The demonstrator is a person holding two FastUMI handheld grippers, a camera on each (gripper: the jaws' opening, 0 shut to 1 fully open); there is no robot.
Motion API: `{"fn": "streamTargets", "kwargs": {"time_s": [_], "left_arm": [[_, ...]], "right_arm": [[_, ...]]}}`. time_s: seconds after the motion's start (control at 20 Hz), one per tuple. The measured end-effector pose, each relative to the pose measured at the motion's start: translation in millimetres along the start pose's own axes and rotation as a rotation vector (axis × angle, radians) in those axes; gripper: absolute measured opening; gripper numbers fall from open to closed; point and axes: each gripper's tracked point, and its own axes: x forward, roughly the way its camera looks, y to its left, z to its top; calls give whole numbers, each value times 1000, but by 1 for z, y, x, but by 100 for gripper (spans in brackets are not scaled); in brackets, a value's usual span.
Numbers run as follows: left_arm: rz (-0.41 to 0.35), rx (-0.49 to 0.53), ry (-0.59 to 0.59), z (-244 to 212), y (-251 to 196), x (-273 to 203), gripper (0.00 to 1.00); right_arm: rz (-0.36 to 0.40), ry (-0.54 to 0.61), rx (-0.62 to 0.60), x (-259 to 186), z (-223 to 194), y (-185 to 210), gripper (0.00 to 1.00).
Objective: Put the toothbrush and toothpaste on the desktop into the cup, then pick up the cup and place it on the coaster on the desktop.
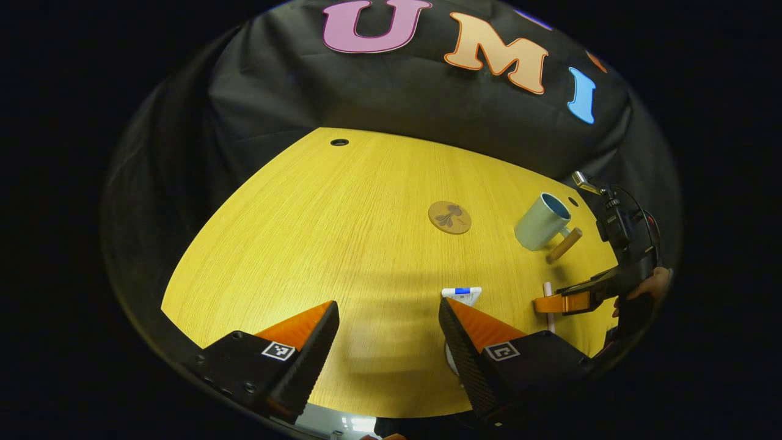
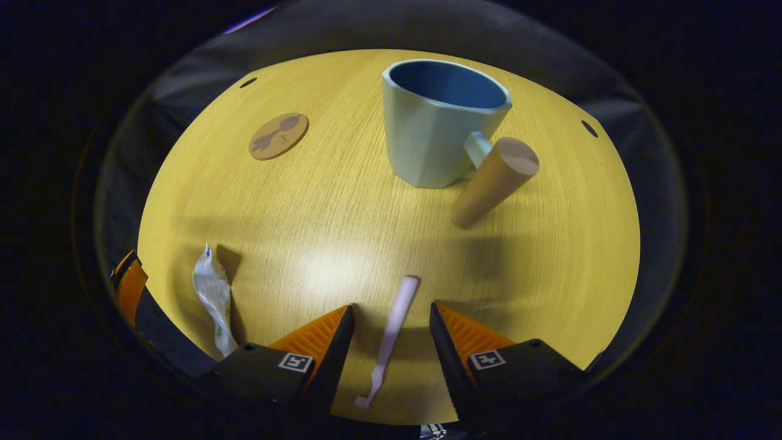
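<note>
The right gripper (image 2: 391,342) sits low with its fingers apart around the toothbrush (image 2: 394,324) on the bench (image 2: 342,208). Next, I think, it must squeeze and lift. The left gripper (image 1: 388,342), fingers apart, is near the toothpaste (image 1: 462,295). The cup (image 2: 440,122) and coaster (image 2: 278,135) wait beyond, nothing blocking.

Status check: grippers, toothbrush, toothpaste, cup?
Both grippers open, right gripper straddling toothbrush. Toothpaste beside left gripper. Cup empty, off coaster.

No legible text on any object
</note>
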Motion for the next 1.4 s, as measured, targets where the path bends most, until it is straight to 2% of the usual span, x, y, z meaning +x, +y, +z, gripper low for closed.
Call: {"fn": "streamTargets", "kwargs": {"time_s": [0.15,0.3,0.35,0.4,0.5,0.55,0.6,0.65,0.7,0.8,0.9,1.0,1.05,1.4], "left_arm": [[-5,-3,9,-1,0,0,95],[-11,-4,19,-1,-2,-1,96],[-12,-6,23,0,-2,-1,96],[-13,-6,27,-1,-3,-1,96],[-18,-1,34,0,-4,-1,96],[-21,3,39,0,-5,-2,96],[-28,4,45,1,-8,-3,96],[-38,3,50,1,-12,-3,96],[-45,1,58,-3,-20,1,96],[-65,-4,78,-4,-30,5,96],[-88,-5,110,-6,-43,8,96],[-106,-2,151,-11,-52,12,95],[-115,2,177,-14,-57,14,95],[-110,10,363,-33,-72,39,92]], "right_arm": [[9,12,16,0,0,5,66],[6,24,32,-2,1,5,60],[2,29,44,1,1,4,54],[0,35,55,3,1,3,41],[2,38,65,1,2,2,27],[7,42,60,1,1,1,26],[11,48,59,1,2,2,17],[18,47,48,1,1,2,14],[24,47,41,0,1,2,14],[30,34,18,0,0,2,7],[28,13,-6,-2,1,3,10],[36,-4,-17,-1,2,3,4],[45,-12,-23,-1,1,3,7],[105,-95,16,-23,-1,-4,4]]}}
